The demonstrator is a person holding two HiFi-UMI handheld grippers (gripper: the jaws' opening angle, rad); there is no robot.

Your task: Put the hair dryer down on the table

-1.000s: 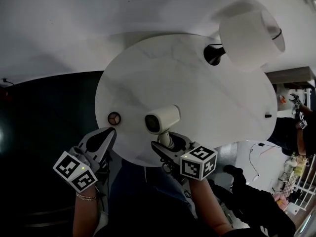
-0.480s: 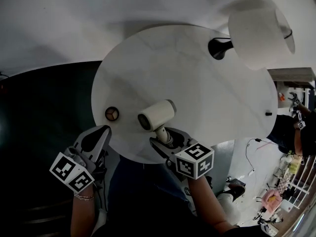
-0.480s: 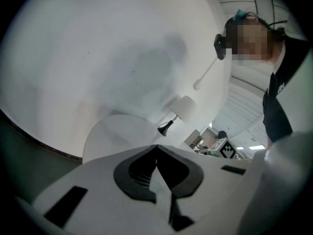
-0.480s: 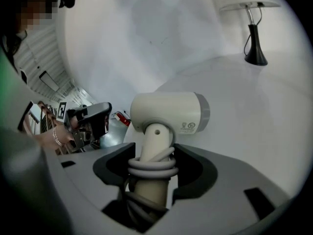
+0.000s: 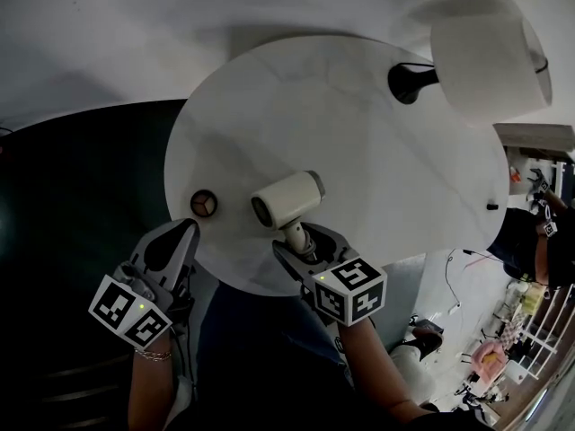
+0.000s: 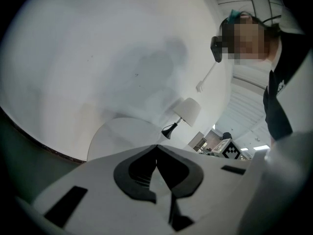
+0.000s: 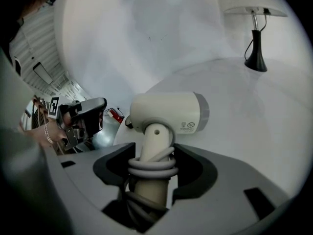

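Note:
A cream hair dryer [image 5: 287,198] is held over the near part of the round white table [image 5: 359,133], its barrel lying crosswise. My right gripper [image 5: 301,241] is shut on the handle, which has the grey cord wound round it [image 7: 151,166]; the dryer's head [image 7: 168,112] rises just beyond the jaws. My left gripper [image 5: 171,245] hangs off the table's near left edge, its jaws together with nothing between them [image 6: 156,166].
A small round brown thing [image 5: 204,204] lies on the table near its left edge. A white-shaded lamp [image 5: 490,57] with a black base [image 5: 409,82] stands at the far right. A small dark item [image 5: 491,206] sits at the right rim. Dark floor lies to the left.
The dryer has swung so its barrel now points more to the right. Both grippers kept about the same place; the table sits a little further up in the head view.

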